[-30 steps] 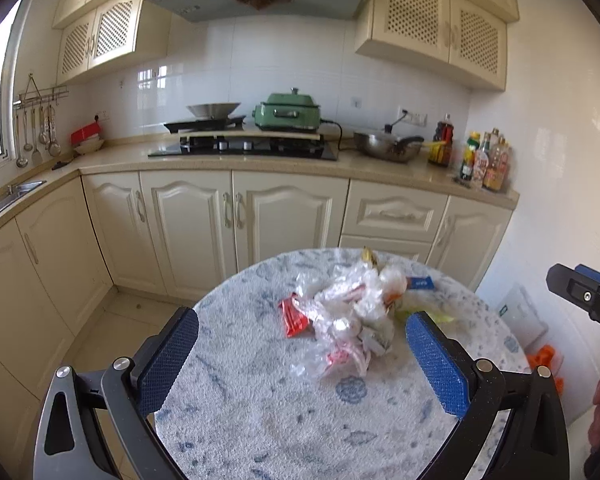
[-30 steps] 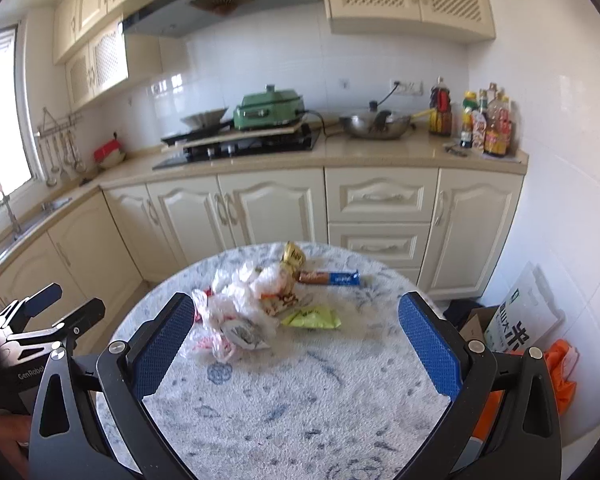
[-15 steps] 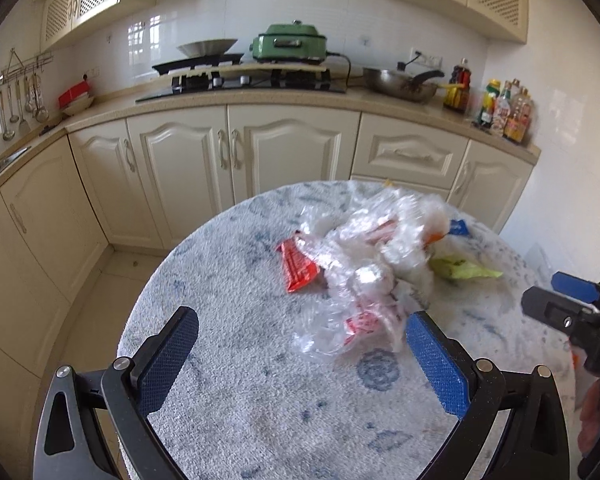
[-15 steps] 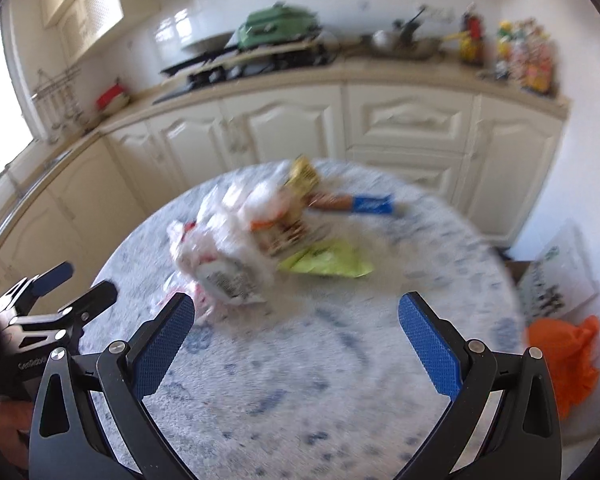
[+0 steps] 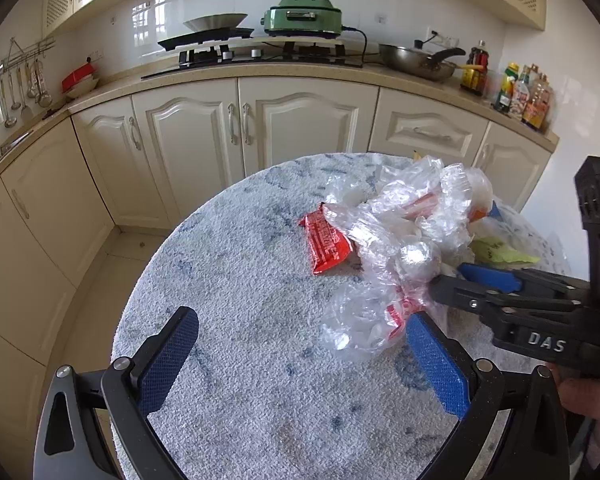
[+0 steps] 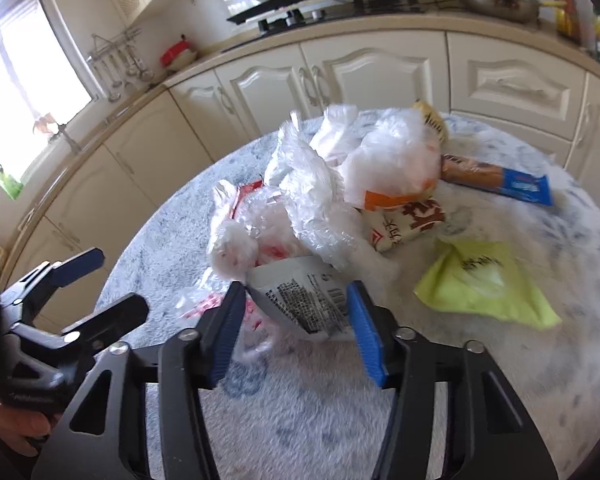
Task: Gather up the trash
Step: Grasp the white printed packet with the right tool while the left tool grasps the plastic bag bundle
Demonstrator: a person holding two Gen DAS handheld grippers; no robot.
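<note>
You are working two handheld grippers over a round table (image 5: 236, 272) covered in pale blue-flecked carpet. Your right gripper (image 6: 298, 314) is closing its jaws around a white printed wrapper (image 6: 300, 300) at the near edge of the trash pile (image 6: 340, 184), the wrapper sitting between its blue pads. Your left gripper (image 5: 300, 344) is hovering wide open and holding nothing, its right pad just beside the clear plastic bag (image 5: 364, 320). A red wrapper (image 5: 324, 242) and a yellow-green packet (image 6: 484, 280) are lying beside the pile.
</note>
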